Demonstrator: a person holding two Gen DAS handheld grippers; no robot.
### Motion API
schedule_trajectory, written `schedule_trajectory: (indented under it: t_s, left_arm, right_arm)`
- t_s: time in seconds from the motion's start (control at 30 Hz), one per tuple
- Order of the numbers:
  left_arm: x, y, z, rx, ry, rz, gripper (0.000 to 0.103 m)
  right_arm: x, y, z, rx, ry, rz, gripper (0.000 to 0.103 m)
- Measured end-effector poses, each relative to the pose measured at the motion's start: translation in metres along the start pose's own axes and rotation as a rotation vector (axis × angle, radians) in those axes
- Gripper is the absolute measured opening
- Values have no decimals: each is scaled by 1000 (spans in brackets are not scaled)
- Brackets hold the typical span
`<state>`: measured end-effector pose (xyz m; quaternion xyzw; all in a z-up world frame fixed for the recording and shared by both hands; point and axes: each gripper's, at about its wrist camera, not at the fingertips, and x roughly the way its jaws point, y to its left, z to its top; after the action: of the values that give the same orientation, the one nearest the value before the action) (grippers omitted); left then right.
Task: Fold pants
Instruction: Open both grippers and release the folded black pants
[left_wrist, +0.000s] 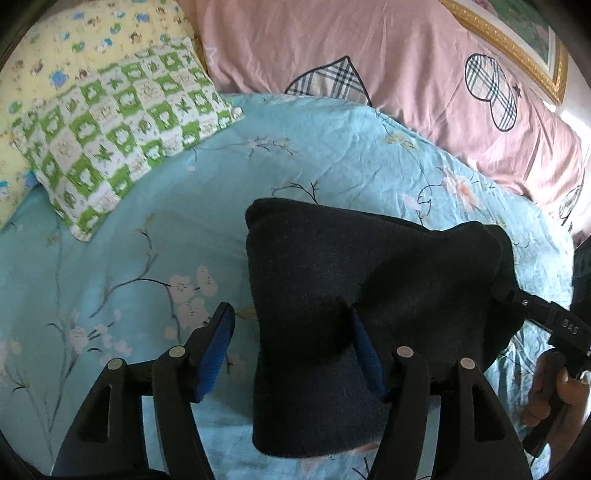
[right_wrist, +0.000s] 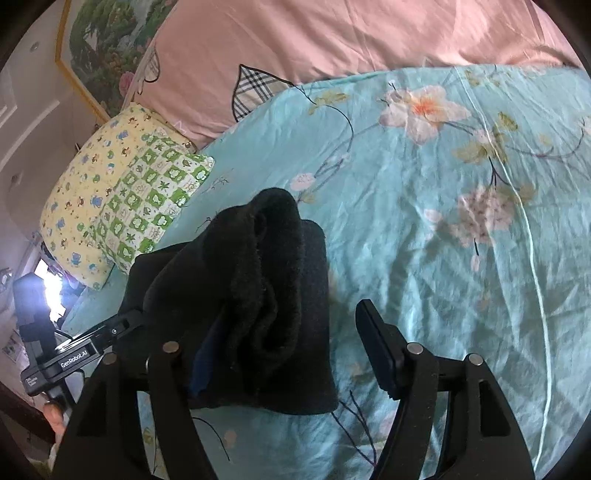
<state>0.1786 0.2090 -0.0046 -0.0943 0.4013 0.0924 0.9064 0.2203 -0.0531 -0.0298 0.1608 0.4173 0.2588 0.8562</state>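
Note:
The dark navy pants (left_wrist: 351, 288) are bunched into a thick folded bundle, lifted over the light blue floral bedsheet (left_wrist: 147, 229). My left gripper (left_wrist: 291, 332) is open, its jaws wide apart; the cloth drapes over its right blue pad (left_wrist: 364, 347), and the left pad (left_wrist: 216, 347) is bare. My right gripper (right_wrist: 288, 339) is also open; the pants (right_wrist: 266, 288) hang over its left finger and hide it, while the right finger (right_wrist: 376, 343) stands free. The right gripper also shows at the pants' right end in the left wrist view (left_wrist: 554, 325).
A green-and-white checked pillow (left_wrist: 118, 125) and a yellow cartoon-print pillow (left_wrist: 55, 55) lie at the far left. A pink duvet (left_wrist: 369, 48) runs along the back of the bed. A gold-framed picture (left_wrist: 517, 33) hangs behind it.

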Motion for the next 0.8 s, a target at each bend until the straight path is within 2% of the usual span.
schedule_trajectory:
  t_s: [0.2,0.27,0.33,0.4,0.57,0.8]
  left_arm:
    - [-18,-3,-7,7,-12,25,74]
    - [-24,-4,-11,6,-21,45,74]
    - [-29,-5,-15,10,-27,61,76]
    - [-35,-7,-20,19,-31,84,79]
    - [-47,-8,-29,38,-44,103,79]
    - [-60,-13,-43,70,-56,130,81]
  right_arm:
    - [-20,20,2,-70,-37,-8,72]
    - [-30,28,1,-101,-54,-5,81]
    - [-38,36,-3,-132,-72,2,85]
    - [-47,46,-7,-171,-90,7,86]
    - [-57,68,-22,-260,-111,5,93]
    - [-57,90,-41,-367,-103,-18,94]
